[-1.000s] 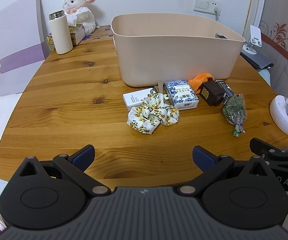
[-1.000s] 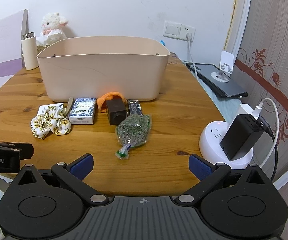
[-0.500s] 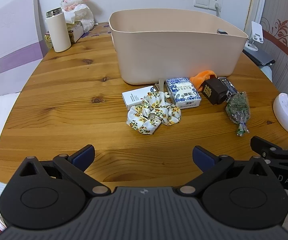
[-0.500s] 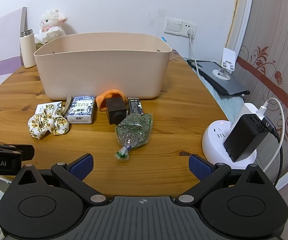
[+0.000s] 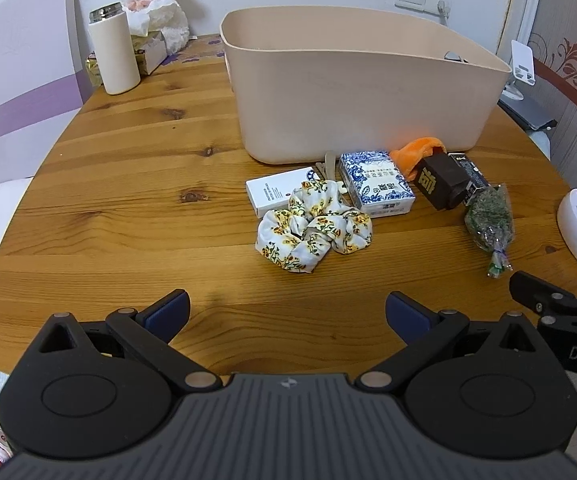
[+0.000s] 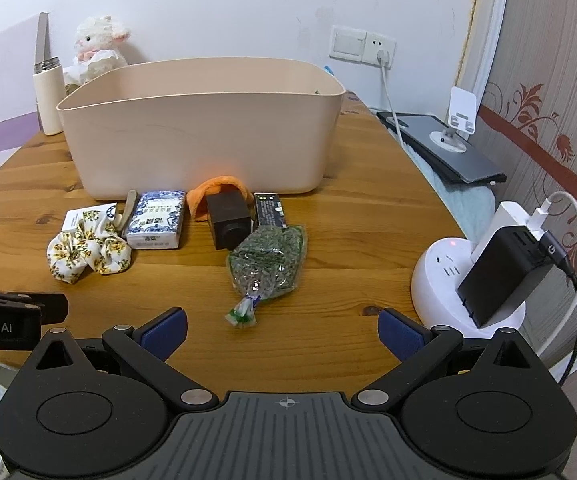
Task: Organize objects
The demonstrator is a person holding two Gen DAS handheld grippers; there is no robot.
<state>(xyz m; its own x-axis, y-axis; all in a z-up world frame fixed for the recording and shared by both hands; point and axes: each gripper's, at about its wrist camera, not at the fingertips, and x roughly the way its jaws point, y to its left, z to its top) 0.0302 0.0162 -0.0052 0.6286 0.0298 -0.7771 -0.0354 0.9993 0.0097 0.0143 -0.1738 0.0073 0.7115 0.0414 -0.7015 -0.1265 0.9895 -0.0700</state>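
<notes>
A beige bin (image 5: 360, 92) (image 6: 200, 136) stands on the wooden table. In front of it lie a floral scrunchie (image 5: 312, 228) (image 6: 88, 252), a white box (image 5: 276, 194), a blue-white box (image 5: 376, 188) (image 6: 156, 220), an orange cloth (image 5: 416, 154) (image 6: 218, 190), a dark cube (image 5: 440, 182) (image 6: 228, 220), a dark packet (image 6: 270, 210) and a bag of dried greens (image 5: 488, 220) (image 6: 268, 264). My left gripper (image 5: 287, 312) is open and empty, short of the scrunchie. My right gripper (image 6: 282, 332) is open and empty, just short of the bag.
A white socket hub with a black charger (image 6: 488, 276) sits at the table's right edge. A tumbler (image 5: 114, 54), a plush lamb (image 5: 156, 4) and a tissue box stand at the back left. A tablet and phone stand (image 6: 454, 140) lie off the table to the right.
Both grippers have moved forward toward the row of objects, which now looks nearer. Both stay open; nothing on the table has moved.
</notes>
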